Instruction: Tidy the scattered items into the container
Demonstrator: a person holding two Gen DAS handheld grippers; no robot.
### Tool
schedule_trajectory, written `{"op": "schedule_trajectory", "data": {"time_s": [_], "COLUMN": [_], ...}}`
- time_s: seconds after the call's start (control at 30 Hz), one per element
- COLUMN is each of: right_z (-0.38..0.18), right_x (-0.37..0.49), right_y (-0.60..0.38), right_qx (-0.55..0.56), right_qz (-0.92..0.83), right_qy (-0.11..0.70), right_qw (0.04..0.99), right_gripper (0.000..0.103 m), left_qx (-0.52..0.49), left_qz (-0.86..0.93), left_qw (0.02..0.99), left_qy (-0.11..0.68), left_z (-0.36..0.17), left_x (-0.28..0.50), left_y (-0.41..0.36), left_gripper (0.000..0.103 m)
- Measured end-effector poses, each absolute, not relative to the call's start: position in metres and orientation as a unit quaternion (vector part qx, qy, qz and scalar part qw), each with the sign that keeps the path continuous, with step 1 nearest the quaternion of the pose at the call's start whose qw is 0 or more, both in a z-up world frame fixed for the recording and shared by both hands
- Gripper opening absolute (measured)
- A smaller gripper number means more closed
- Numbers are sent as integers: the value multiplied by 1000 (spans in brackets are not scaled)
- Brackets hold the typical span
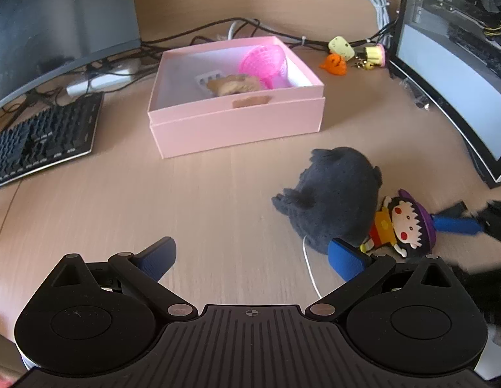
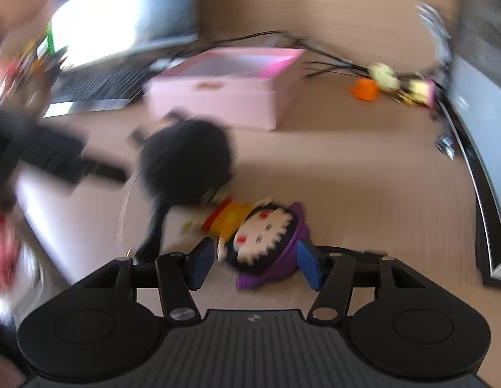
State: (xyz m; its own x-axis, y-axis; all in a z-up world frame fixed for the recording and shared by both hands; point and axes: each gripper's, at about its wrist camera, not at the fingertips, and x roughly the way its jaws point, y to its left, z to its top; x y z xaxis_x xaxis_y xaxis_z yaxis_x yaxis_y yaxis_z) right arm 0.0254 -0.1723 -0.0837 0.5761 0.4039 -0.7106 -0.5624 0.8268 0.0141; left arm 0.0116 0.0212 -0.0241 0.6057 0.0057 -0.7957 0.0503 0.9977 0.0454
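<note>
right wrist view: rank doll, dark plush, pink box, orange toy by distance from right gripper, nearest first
From the right gripper:
1. Doll, head between the open fingers.
2. Dark plush, ahead to the left.
3. Pink box, behind the plush.
4. Orange toy, far right by the cables.

Black keyboard [image 1: 40,142] at left on light wood desk [image 1: 185,213], angled. Dark curved monitor [image 1: 56,22] behind, raised above keyboard. White power strip [image 1: 101,80] under monitor, among tangled black cables [image 1: 198,35]. White coiled cable [image 1: 378,0] against back wall. Computer case [image 1: 460,48] with glass side panel at right edge. All blurred in right wrist view.
</note>
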Motion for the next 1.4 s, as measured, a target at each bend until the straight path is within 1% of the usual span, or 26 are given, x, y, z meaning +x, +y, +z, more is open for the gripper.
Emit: {"op": "schedule_trajectory", "data": {"time_s": [0.07, 0.17, 0.2, 0.27, 0.33, 0.37, 0.4, 0.47, 0.53, 0.57, 0.73, 0.87, 0.97, 1.03, 1.1, 1.23, 1.3, 1.4], "right_z": [-85, -81, -78, -69, -60, -62, -64, -69, -75, -78, -80, -81, -60, -46, -38, -39, -46, -56], "right_x": [10, 5, 7, 12, 26, 29, 34, 44, 58, 63, 103, 140, 138, 125, 109, 72, 58, 37], "right_y": [-180, -203, -212, -232, -245, -253, -256, -254, -252, -251, -227, -192, -177, -177, -182, -197, -200, -203], "right_qx": [-141, -156, -145, -62, 85, 146, 194, 237, 240, 242, 180, 135, 88, 44, 11, -24, -37, -45], "right_qz": [261, 195, 164, 138, 131, 130, 130, 110, 81, 74, 91, 140, 165, 155, 142, 139, 136, 143], "right_qy": [363, 366, 367, 383, 409, 423, 434, 449, 466, 465, 448, 434, 377, 335, 310, 306, 315, 335], "right_qw": [883, 897, 904, 911, 899, 885, 870, 854, 848, 848, 871, 880, 907, 928, 940, 942, 939, 930], "right_gripper": [57, 58, 58, 58, 57, 54, 47, 43, 43, 42, 42, 42, 42, 50, 62, 67, 74, 77], "left_qx": [30, 31, 31, 30, 30, 30, 29, 31, 33, 34, 38, 35, 27, 24, 25, 44, 61, 62], "left_qz": [-16, -27, -31, -40, -44, -45, -47, -48, -46, -45, -35, -27, -51, -77, -96, -98, -87, -73], "left_qw": [894, 894, 894, 894, 893, 892, 892, 892, 893, 893, 896, 897, 898, 898, 896, 895, 894, 899], "left_qy": [446, 446, 446, 446, 448, 448, 449, 448, 446, 447, 442, 440, 436, 432, 432, 434, 436, 427], "left_z": [-26, -27, -27, -28, -28, -27, -27, -25, -24, -23, -18, -16, -15, -18, -24, -42, -52, -55], "left_x": [13, 15, 17, 19, 21, 22, 23, 23, 24, 24, 22, 21, 18, 17, 21, 40, 53, 61], "left_y": [20, 16, 14, 10, 7, 6, 6, 7, 9, 10, 17, 25, 26, 20, 8, -21, -30, -29], "left_gripper": [102, 102, 102, 102, 102, 102, 102, 102, 102, 102, 102, 102, 102, 102, 103, 103, 103, 102]}}
